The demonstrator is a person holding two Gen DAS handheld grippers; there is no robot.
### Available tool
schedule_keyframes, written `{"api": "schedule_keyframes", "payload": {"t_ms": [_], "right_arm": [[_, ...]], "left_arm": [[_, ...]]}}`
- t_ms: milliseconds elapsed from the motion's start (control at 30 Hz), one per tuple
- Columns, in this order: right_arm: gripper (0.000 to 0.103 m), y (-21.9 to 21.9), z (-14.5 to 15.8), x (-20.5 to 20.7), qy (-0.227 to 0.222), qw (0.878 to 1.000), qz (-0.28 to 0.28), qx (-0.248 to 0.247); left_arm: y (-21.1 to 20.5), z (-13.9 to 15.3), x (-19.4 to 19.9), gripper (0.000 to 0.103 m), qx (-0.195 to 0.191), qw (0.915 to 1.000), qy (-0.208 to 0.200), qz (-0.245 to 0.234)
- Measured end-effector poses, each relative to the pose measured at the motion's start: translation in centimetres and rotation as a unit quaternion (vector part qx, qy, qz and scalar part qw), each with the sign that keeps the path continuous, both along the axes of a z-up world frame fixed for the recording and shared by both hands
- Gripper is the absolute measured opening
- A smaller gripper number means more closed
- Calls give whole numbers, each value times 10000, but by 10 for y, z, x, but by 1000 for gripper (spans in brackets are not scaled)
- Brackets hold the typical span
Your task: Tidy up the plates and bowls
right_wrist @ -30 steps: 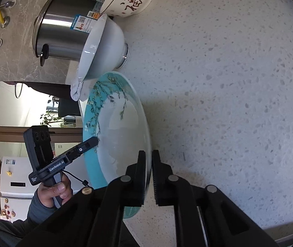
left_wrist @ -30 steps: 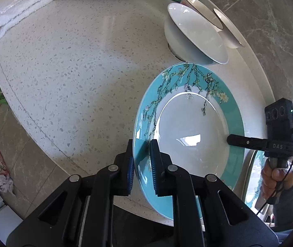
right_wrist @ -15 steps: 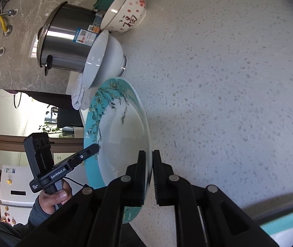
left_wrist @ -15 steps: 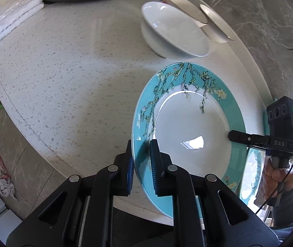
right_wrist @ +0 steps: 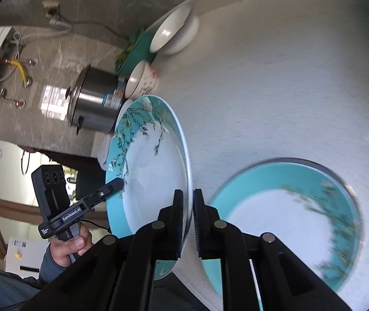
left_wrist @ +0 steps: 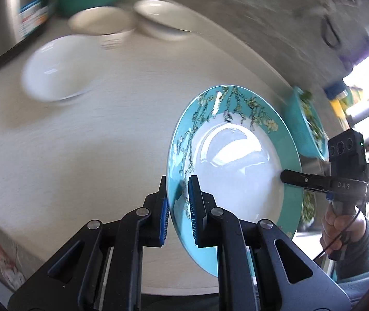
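Observation:
A teal plate with a blossom pattern and white centre is held in the air by both grippers. My left gripper is shut on its near rim. My right gripper is shut on the opposite rim, and it also shows in the left wrist view. A second teal blossom plate lies flat on the counter just right of the held one. White bowls stand further back on the counter.
A steel pot stands at the counter's back beside a bowl with red marks, a white bowl and a green dish. The pale speckled counter has a curved front edge. A marble wall rises behind.
Both grippers have carried the held plate sideways along the counter. The second teal plate has come into the right wrist view. The bowls now lie farther off to the left.

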State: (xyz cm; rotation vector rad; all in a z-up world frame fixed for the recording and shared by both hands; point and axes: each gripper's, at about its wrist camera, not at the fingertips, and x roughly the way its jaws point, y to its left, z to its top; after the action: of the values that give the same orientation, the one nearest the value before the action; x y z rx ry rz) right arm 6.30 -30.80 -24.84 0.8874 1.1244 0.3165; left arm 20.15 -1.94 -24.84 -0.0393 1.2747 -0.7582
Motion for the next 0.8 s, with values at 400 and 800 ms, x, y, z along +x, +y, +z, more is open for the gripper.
{"api": "schedule_keyframes", "payload": {"t_ms": [400,800], "right_arm": [[12,-72,-14,-97,271,9955,-882,-220],[14,-61,-32,-117,425,9928,-445,-1026]], "left_arm": [[-120,-17,-68,12,291,9931,9,-1132],[-152,-57,-110,15,895,9873,-235,-1289]]}}
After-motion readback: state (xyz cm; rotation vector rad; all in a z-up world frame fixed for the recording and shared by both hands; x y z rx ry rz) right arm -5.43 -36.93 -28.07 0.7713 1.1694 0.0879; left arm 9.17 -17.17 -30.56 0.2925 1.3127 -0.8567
